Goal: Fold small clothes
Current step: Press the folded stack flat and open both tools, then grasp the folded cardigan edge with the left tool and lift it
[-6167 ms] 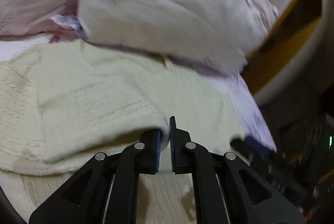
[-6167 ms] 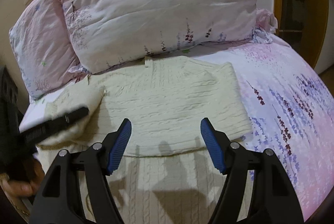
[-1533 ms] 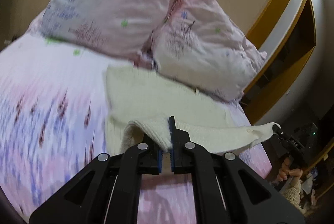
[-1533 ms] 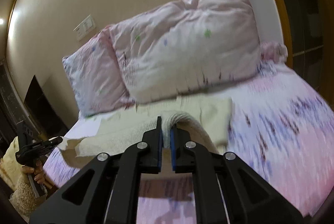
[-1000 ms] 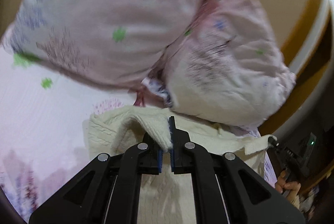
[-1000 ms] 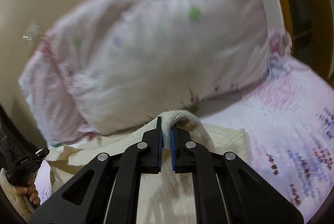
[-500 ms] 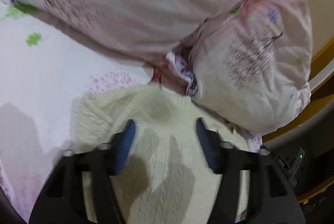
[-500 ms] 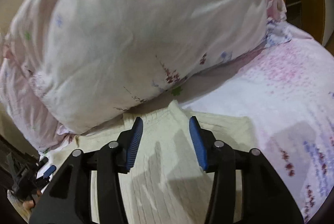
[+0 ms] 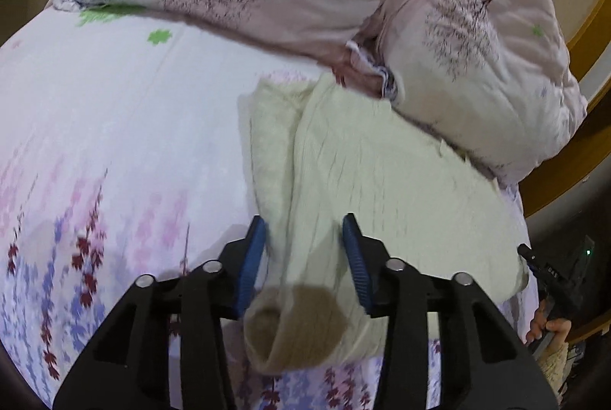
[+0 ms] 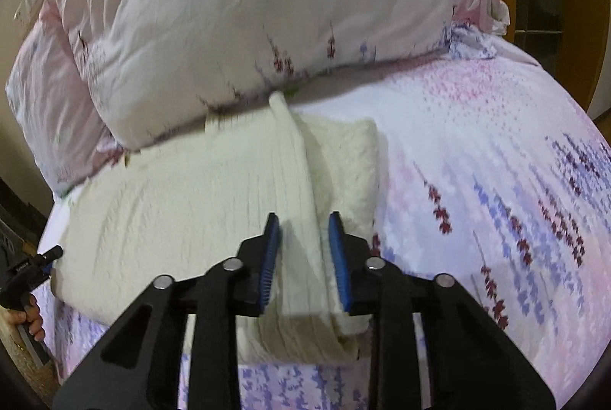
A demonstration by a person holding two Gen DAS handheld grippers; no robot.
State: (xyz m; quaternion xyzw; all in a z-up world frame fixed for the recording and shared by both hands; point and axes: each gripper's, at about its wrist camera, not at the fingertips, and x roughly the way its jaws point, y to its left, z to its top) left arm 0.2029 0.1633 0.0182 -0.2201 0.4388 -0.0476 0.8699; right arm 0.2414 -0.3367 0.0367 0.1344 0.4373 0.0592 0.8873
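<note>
Cream cable-knit sweater (image 9: 401, 180), folded, flat below both grippers. Left gripper (image 9: 304, 257), right gripper (image 10: 303, 251): jaws closing, part-spread astride fold edges, pinching nothing; likely regrasping.

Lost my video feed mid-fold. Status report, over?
Left tool and right tool open, jaws just closing around folded edges, pads not yet pressing. Cream knit sweater folded flat on the bedspread, against the pillows. Nothing in the way.
</note>
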